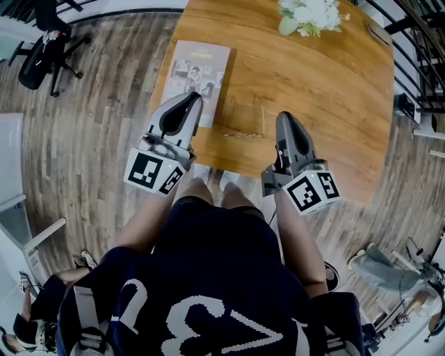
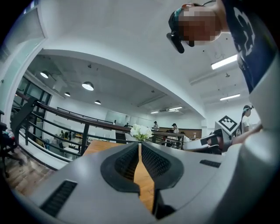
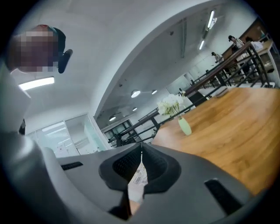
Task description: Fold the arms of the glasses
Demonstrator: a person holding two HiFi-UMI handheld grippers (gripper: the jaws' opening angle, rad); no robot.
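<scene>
- Booklet: lies on the wooden table at its left side. Its cover carries a small heading and comic-like picture panels, and the print is too small to read.
- Jersey: the person's dark top bears large white numerals, seen from above. I cannot read them with confidence.
- Marker cubes: each gripper carries a cube with black-and-white square patterns and no lettering.
- Glasses: a faint, clear-framed pair lying on the table near its near edge, between the two grippers. Neither gripper touches them, and I cannot tell how the arms lie.
- Left gripper: held out in front of the person and pointing away over the table, with its tip above the booklet's near right corner. Its jaws meet at the tips with nothing between them.
- Right gripper: held level with the left, just right of the glasses, above the table's near edge. Its jaws are likewise closed together and empty.
- White flowers: at the table's far side, in a pale green vase.
</scene>
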